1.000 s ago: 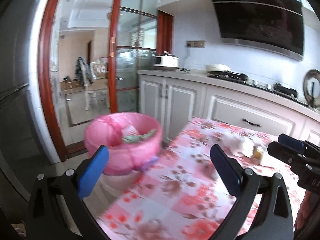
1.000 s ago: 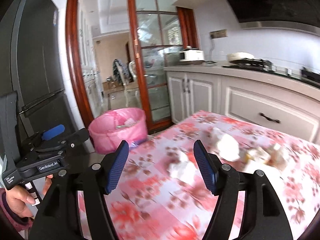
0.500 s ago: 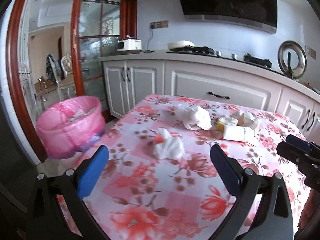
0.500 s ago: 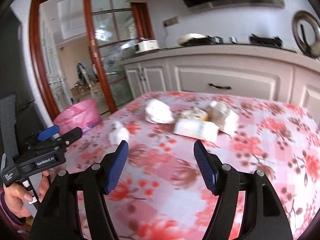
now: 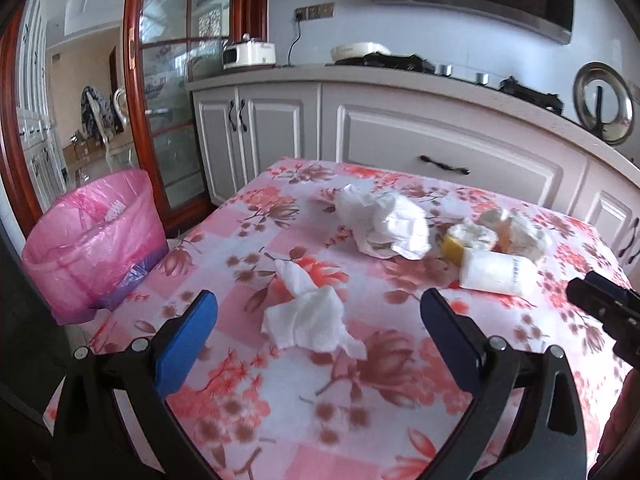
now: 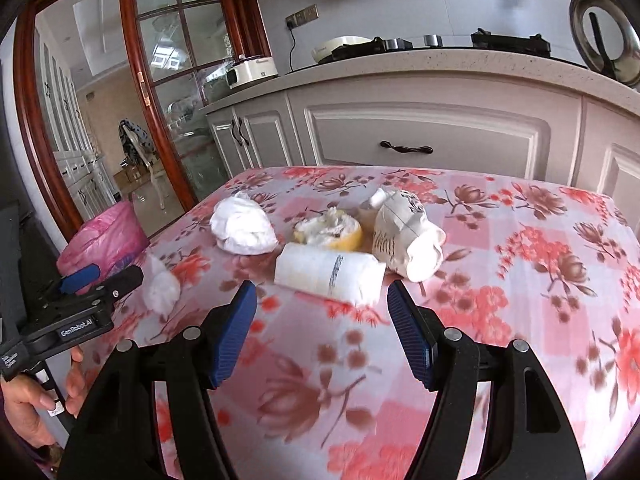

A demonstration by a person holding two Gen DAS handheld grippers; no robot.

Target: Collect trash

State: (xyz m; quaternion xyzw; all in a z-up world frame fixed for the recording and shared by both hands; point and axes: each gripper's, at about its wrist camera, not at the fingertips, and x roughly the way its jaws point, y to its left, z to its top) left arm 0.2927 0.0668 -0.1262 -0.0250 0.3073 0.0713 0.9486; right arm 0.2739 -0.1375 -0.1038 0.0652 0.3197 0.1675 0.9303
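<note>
Your left tongs (image 5: 318,326) and right tongs (image 6: 322,330) both stand apart, nothing between them. On the flowered counter (image 6: 520,280) lie two crumpled tissues (image 5: 312,318), one white pack (image 6: 328,274), one fruit half (image 6: 330,230) and one squashed cup (image 6: 406,236), partly hiding each other. The pink-lined bin (image 5: 94,240) beside the counter is cut off; its contents are unclear.

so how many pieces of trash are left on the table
5: tissue nearest the bin, wad mid-table, lemon half, bottle in front of it, crumpled cup on the right. More may hide behind.
</note>
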